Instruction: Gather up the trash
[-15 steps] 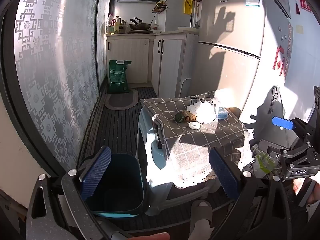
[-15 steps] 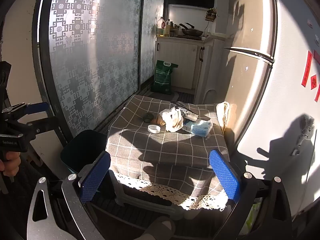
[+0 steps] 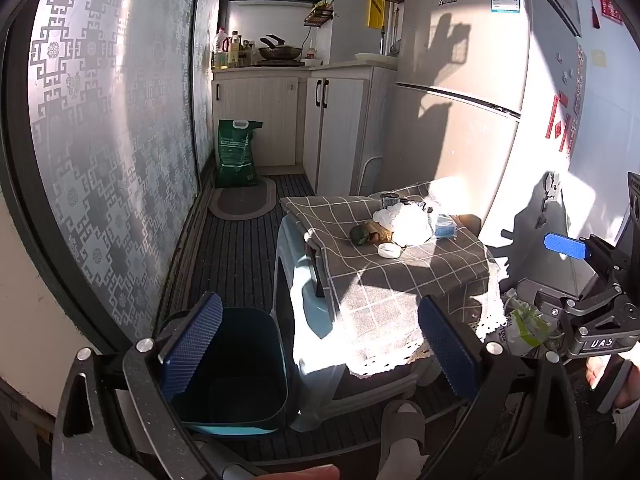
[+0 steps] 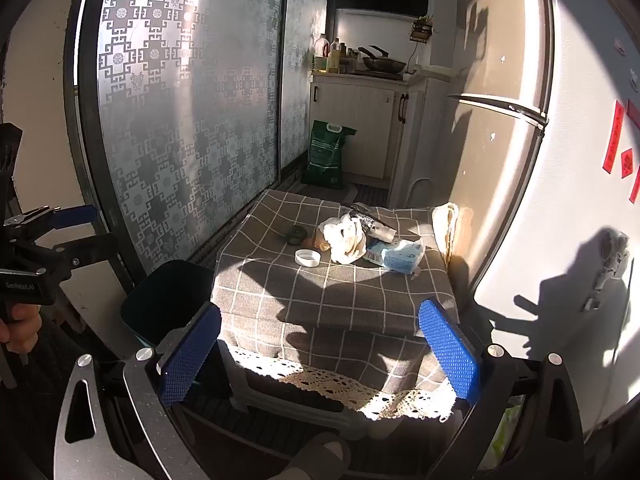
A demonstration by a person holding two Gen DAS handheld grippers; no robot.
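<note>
Nothing moved; both grippers' ribbed blue fingers [image 3: 192, 344] [image 4: 448, 354] spread wide, empty; crumpled white tissue [image 4: 346, 236] on checked cloth [image 4: 320, 292].

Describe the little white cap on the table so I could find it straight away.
Start at the low table with the grey checked cloth beside the fridge. Its rubbish sits in a cluster; the white cap lies on the cluster's near edge, alone. It is the only flat, round, rimmed piece there.
</note>
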